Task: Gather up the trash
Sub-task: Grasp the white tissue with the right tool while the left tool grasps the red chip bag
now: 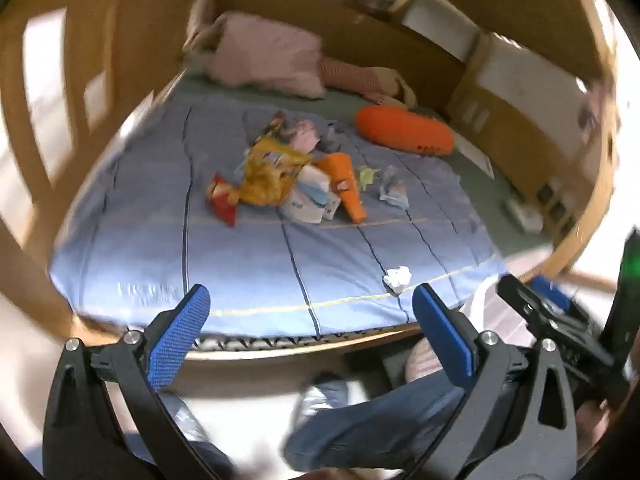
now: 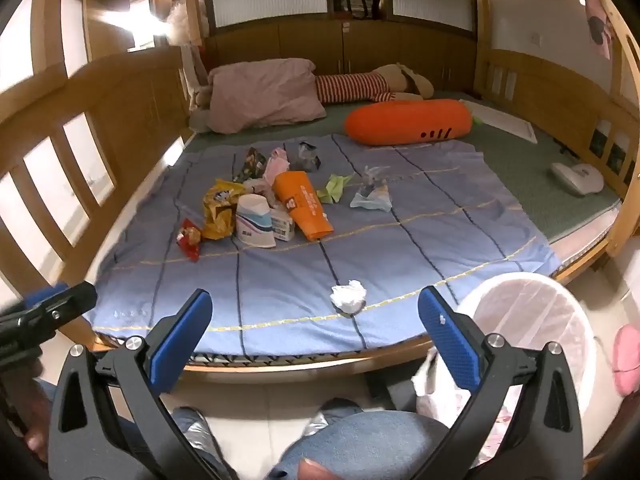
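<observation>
Both our claws, the left gripper (image 1: 310,312) and right gripper (image 2: 316,316), stand wide apart and hold nothing. At lower centre a crumpled white paper ball (image 2: 349,295) lies on the blue quilted blanket (image 2: 440,240); at lower right stands the white mesh bin (image 2: 560,300).

2 wrist views angled down, sharing the bed (image 2: 280,280)

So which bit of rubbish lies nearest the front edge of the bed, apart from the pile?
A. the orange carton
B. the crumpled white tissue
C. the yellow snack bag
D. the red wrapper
B: the crumpled white tissue sits alone on the blue blanket, well forward of the pile.
</observation>
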Demonstrator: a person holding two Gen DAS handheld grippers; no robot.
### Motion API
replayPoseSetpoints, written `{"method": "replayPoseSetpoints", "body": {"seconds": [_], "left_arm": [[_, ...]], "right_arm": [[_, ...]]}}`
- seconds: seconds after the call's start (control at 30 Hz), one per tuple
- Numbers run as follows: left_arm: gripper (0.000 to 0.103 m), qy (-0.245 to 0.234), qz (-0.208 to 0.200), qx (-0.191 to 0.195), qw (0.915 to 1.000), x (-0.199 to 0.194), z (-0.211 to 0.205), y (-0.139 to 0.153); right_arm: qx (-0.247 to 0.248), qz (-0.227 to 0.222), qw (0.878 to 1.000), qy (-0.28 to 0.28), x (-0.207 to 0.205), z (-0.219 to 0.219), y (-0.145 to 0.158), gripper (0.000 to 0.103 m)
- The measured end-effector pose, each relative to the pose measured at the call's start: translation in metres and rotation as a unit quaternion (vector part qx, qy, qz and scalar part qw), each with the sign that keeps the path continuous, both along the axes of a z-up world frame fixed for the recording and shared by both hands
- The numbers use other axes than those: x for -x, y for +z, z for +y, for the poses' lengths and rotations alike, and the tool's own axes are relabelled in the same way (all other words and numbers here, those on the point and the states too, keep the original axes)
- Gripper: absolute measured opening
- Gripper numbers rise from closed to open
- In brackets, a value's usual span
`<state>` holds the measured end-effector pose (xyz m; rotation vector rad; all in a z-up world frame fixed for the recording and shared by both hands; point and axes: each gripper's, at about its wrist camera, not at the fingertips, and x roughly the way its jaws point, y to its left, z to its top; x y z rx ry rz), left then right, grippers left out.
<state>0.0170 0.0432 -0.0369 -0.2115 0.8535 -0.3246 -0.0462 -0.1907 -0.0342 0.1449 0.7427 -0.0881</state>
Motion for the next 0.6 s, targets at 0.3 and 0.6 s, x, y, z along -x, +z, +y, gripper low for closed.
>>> {"method": "replayPoseSetpoints", "body": {"seconds": [0.3,0.6], "left_arm": [[0.098,-0.001,0.001,-0.080,0.9968,-0.013,-0.011,-0.017],[0.099,0.067,-0.014,-0.077,0.9946,-0.052,0.021,-0.059]], "right_arm": [[-0.097,0.030,0.993,0.065,-0.015,-0.015,-0.017,0.101],[0.075,0.029,0.990,0.113,-0.044,-0.020,-0.012,0.101]]}}
